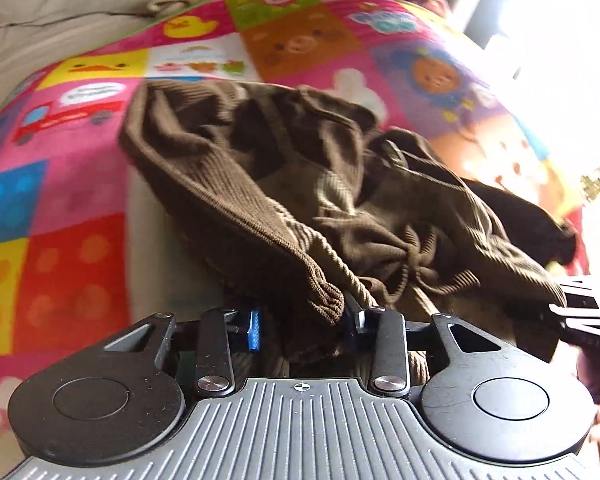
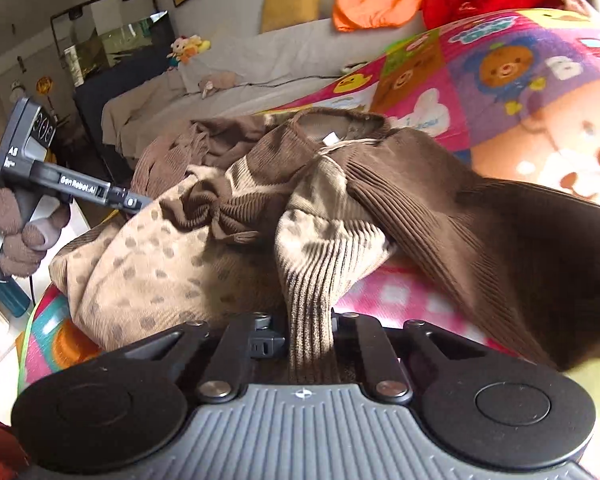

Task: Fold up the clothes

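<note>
The folding had barely begun. The brown ribbed garment (image 1: 284, 184) lay bunched and twisted on the patchwork blanket (image 1: 72, 184), no edge squared, no fold laid; spreading it flat and every fold were, to my eye, still ahead.

The right tongs (image 2: 310, 332) were clamped on a narrow ribbed strip of it, perhaps a sleeve or hem, that ran straight out from between the fingers up into the heap. The left tongs (image 1: 304, 320) stood partly apart with a gathered hem lying in the gap against the right finger; whether they pinched it I could not tell.

Only the right wrist view showed the garment's paler spotted panel (image 2: 140, 272) off to the left of those tongs, its neckline with a small white label (image 2: 331, 138) beyond them, and the person's gloved hand (image 2: 18, 232) holding the other tool. The left wrist view alone showed the hem's crimped edge and a cord close ahead of its own tongs, with the other tongs poking in from its right edge.
</note>
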